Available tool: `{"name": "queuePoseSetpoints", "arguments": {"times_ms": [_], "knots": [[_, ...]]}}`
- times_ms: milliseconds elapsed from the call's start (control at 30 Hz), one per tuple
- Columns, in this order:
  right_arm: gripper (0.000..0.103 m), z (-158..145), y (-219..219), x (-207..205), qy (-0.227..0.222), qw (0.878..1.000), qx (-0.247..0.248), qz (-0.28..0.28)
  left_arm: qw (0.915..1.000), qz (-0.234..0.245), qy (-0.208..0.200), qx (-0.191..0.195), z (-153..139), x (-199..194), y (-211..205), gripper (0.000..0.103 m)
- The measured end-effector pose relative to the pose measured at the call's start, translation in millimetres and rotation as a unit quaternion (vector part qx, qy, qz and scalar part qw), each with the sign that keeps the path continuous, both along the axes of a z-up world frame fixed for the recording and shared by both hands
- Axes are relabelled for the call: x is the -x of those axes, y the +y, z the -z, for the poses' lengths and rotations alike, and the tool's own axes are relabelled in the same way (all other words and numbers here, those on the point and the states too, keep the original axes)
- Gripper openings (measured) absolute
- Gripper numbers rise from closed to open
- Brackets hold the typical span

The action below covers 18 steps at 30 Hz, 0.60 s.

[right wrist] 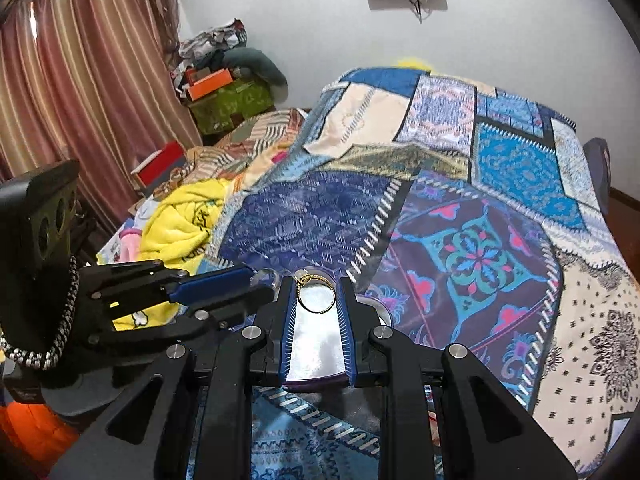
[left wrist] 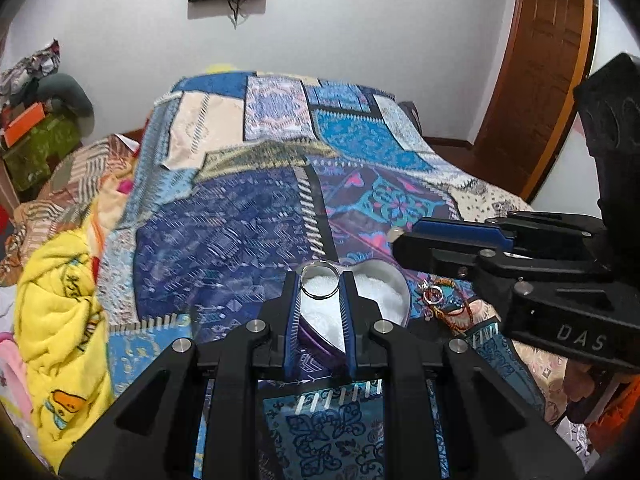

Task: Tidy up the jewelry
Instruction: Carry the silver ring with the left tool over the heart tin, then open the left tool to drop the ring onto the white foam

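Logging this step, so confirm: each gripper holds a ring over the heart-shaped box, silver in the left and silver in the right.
Not quite. The left gripper does hold a silver ring over the heart-shaped box, but the right gripper holds a gold ring with a pale stone, as the right wrist view shows.

Two rings (left wrist: 319,286) (right wrist: 316,294), one heart box (left wrist: 386,292), two grippers (left wrist: 320,284) (right wrist: 316,292).

Both grippers low over the bed, each pinching a ring.

We see the left gripper (left wrist: 320,286) with its blue-padded fingers (left wrist: 291,312) closed on a silver ring (left wrist: 320,285) at the tips. The right gripper (right wrist: 317,294) likewise clamps a gold ring (right wrist: 314,292). The two sit close together, right gripper reaching across from the left gripper's right side.
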State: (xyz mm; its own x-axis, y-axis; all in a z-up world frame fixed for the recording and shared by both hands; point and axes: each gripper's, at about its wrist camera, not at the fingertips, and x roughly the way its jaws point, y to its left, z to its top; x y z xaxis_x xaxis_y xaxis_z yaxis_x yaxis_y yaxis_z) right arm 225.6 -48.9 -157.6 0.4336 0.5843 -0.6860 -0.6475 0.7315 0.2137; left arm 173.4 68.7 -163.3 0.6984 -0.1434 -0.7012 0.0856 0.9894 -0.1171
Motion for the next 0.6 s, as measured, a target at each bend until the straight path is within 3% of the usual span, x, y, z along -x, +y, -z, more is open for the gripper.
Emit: {"name": "queuePoseSetpoints", "arguments": {"times_ms": [267, 600], "knots": [[0.018, 17, -3, -12, 0.027, 1.0, 0.014, 0.002, 0.9992, 0.021, 0.032, 0.0, 26, -17, -10, 0.018], [0.019, 24, -1, -16, 0.035, 0.999, 0.018, 0.0, 0.999, 0.024, 0.033, -0.015, 28, -19, -16, 0.018]]}}
